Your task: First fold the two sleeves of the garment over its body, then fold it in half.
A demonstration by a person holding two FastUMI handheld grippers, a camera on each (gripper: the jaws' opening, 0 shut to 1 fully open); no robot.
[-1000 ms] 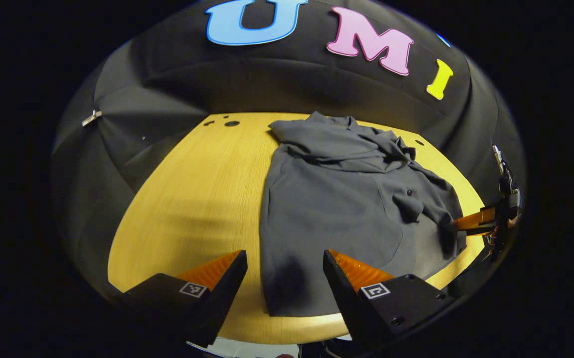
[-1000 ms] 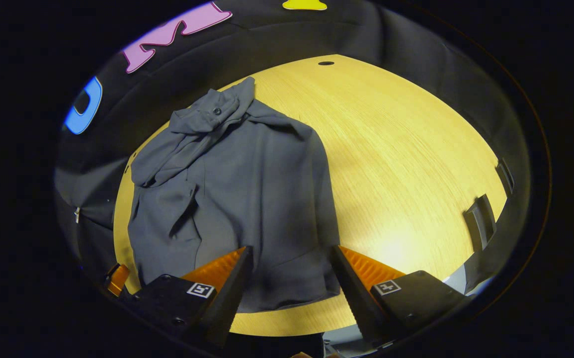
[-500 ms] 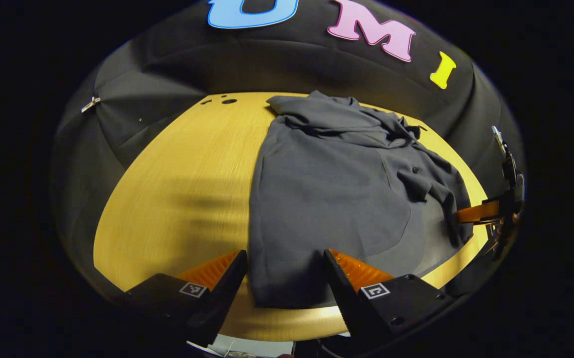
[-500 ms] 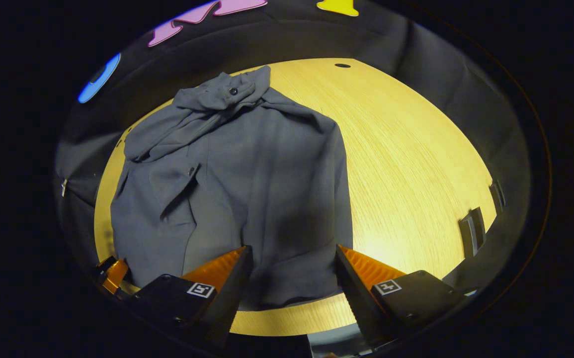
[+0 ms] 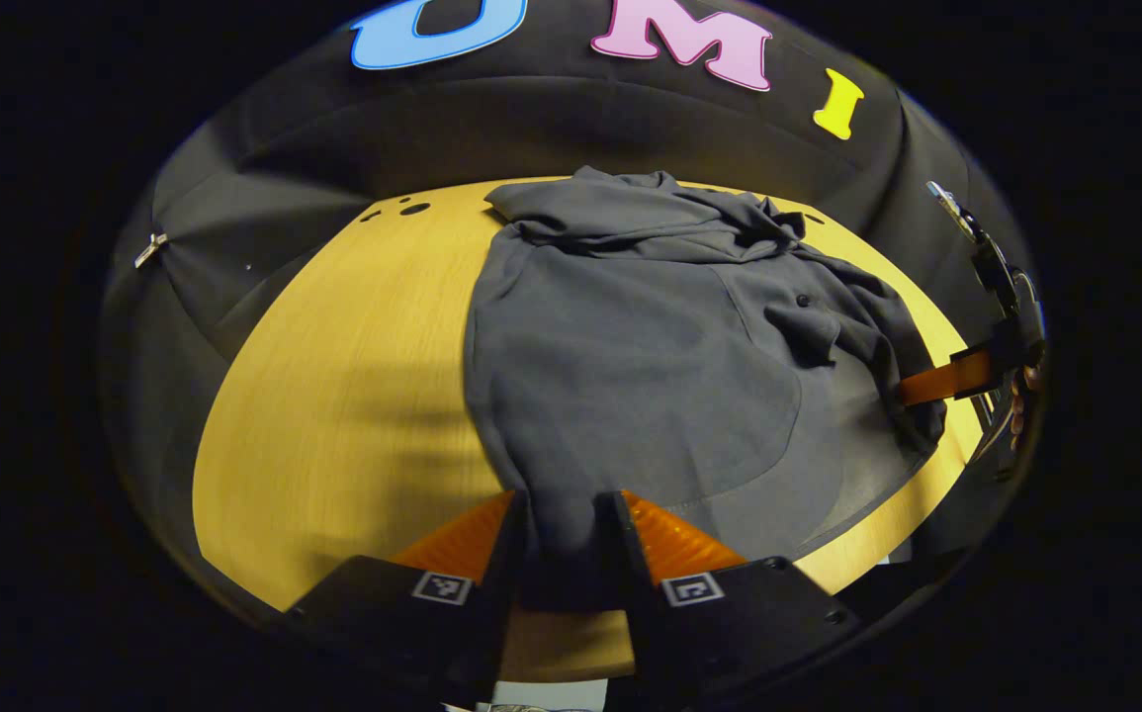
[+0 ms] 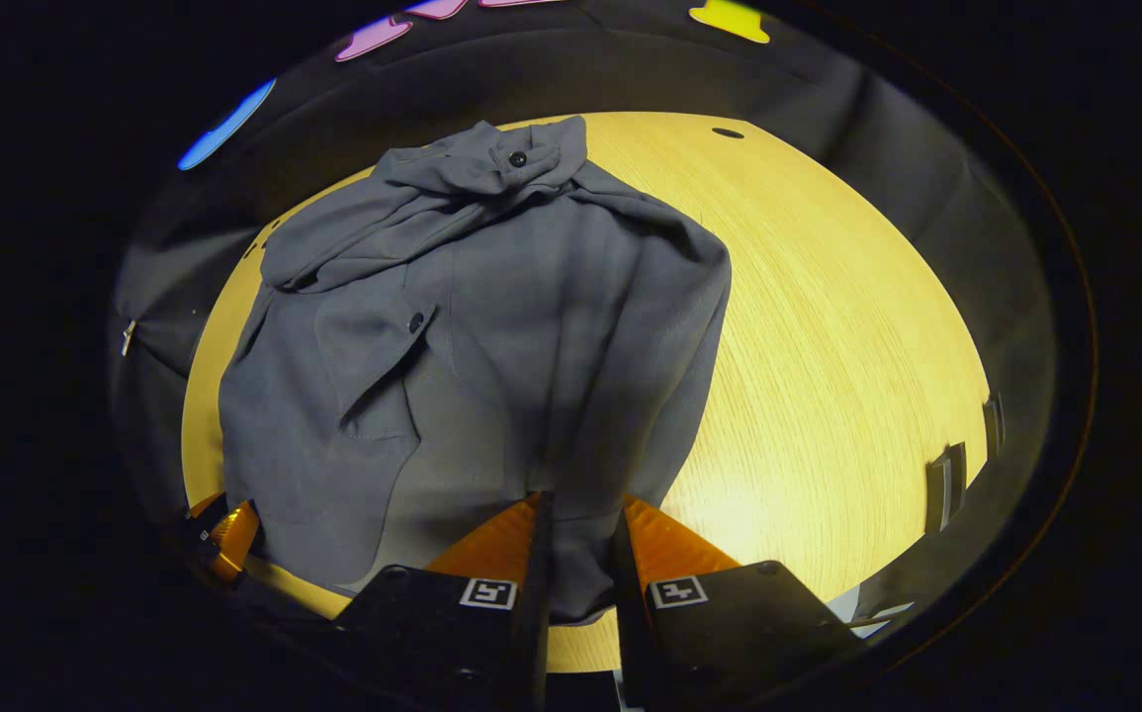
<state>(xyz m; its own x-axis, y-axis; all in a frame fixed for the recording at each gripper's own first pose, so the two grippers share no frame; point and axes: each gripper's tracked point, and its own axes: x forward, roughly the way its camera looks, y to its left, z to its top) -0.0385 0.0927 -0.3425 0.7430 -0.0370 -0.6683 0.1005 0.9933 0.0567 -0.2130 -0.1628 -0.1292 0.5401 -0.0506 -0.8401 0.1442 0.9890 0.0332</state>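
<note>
Two grippers, one garment, one table.

Left gripper [image 5: 563, 514]: fingers drawn in on the near hem of the shirt [image 5: 650, 356], cloth pinched between them at the hem's left corner. The shirt runs straight ahead and away from this gripper, collar end farthest off, with bare table [image 5: 333, 396] to the gripper's left.

Shirt: grey, lying flat, long axis from near hem to far collar; both sleeves appear already folded over the body and bunched near the collar.

Right gripper [image 6: 578, 519]: fingers likewise clamped on the near hem, at its right corner; the shirt extends forward and to this gripper's left, bare table to its right.

Judgement: each gripper holds its own hem corner, so the halving fold would carry the hem forward toward the collar.
</note>
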